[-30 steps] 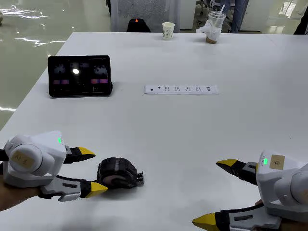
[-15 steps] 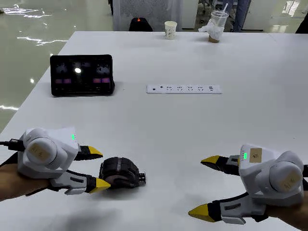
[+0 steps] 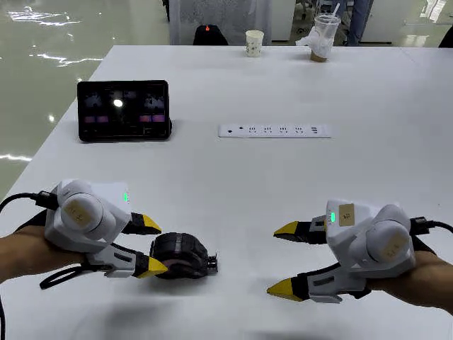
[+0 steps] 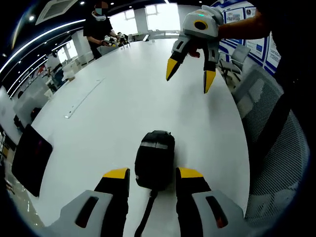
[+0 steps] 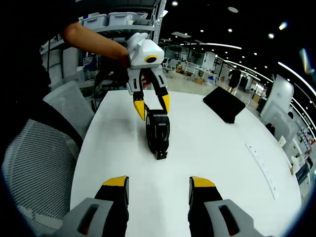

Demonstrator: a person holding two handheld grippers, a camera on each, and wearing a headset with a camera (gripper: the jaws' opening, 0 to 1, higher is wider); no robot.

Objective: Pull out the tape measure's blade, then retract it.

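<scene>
While I am standing by the white table (image 3: 233, 191), the person is holding both grippers low over its near end. The left gripper (image 3: 154, 246) is reaching in from the left, its yellow-tipped jaws sitting on either side of the back end of the tape measure (image 3: 180, 255). They are lying close along the black case, and I cannot tell whether they are pressing on it. The tape measure is resting flat on the table near the front edge, and its blade hook (image 3: 210, 263) is pointing at the right gripper (image 3: 283, 259). That gripper is hovering well apart from the case with its jaws spread wide, holding nothing. Bare tabletop is lying between the hook and those open tips, so the line between them is running free.

Farther back, a power strip (image 3: 274, 131) is lying across the middle, and a dark tablet (image 3: 124, 110) is standing near the left edge. A paper cup (image 3: 254, 42) and a plastic cup (image 3: 322, 35) are sitting by the far edge. A mesh chair (image 5: 44, 128) is showing just off the near edge in the right gripper view.
</scene>
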